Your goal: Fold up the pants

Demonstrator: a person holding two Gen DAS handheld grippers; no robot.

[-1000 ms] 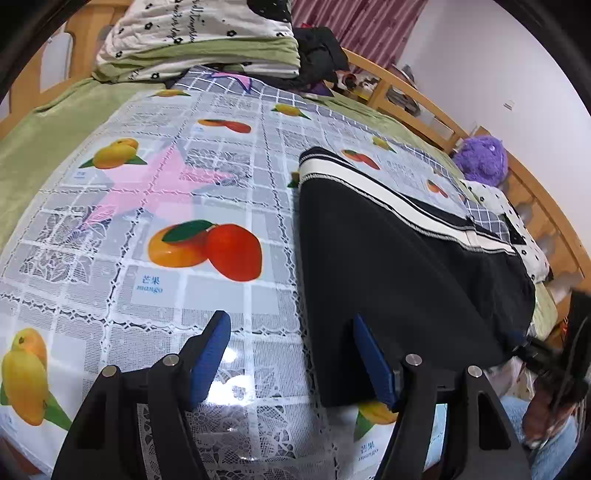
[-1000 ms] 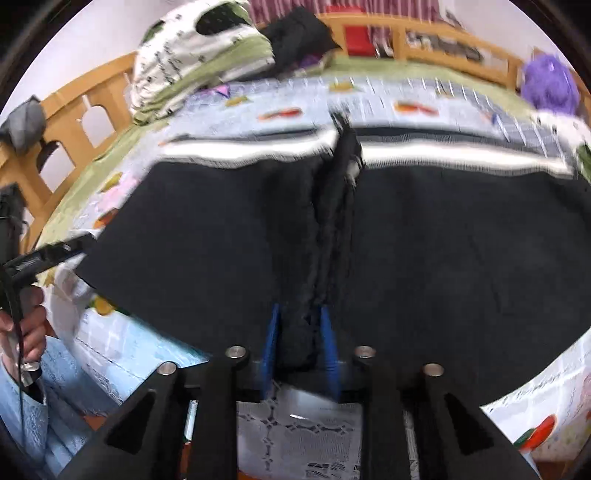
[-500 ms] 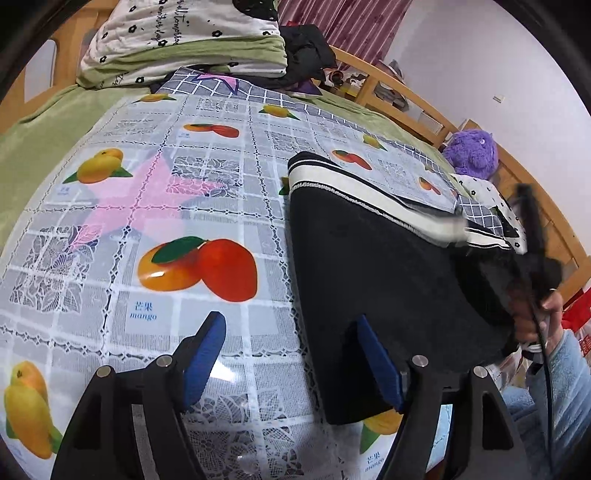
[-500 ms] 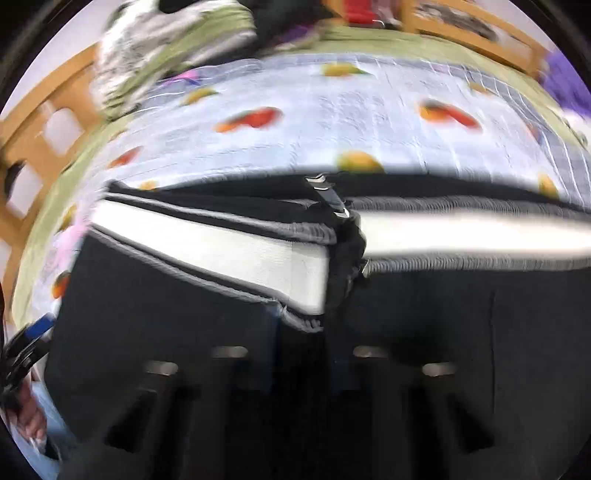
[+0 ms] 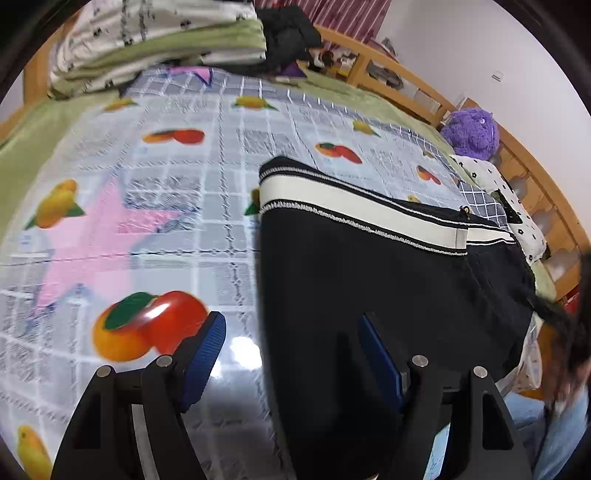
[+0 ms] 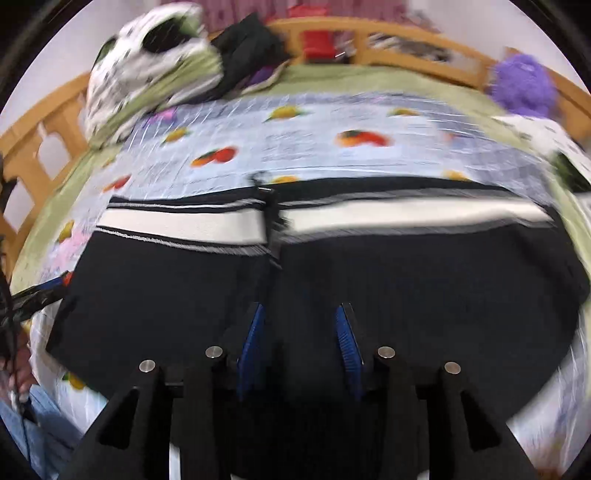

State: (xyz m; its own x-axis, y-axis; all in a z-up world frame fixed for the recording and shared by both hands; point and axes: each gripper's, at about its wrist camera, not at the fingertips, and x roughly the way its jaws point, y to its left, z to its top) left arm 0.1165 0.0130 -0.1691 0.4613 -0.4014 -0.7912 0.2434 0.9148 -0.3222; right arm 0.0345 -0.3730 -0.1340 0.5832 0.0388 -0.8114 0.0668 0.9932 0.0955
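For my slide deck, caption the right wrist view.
Open right hand-held gripper above black pants with white-striped waistband, spread on a fruit-print tablecloth.

A wooden bed frame with a railed side runs along the far and right edges, against a plain white wall. Striped maroon curtains hang at the far end. A green sheet covers the bed, with a glossy fruit-print cloth over it, catching a bright glare near the camera
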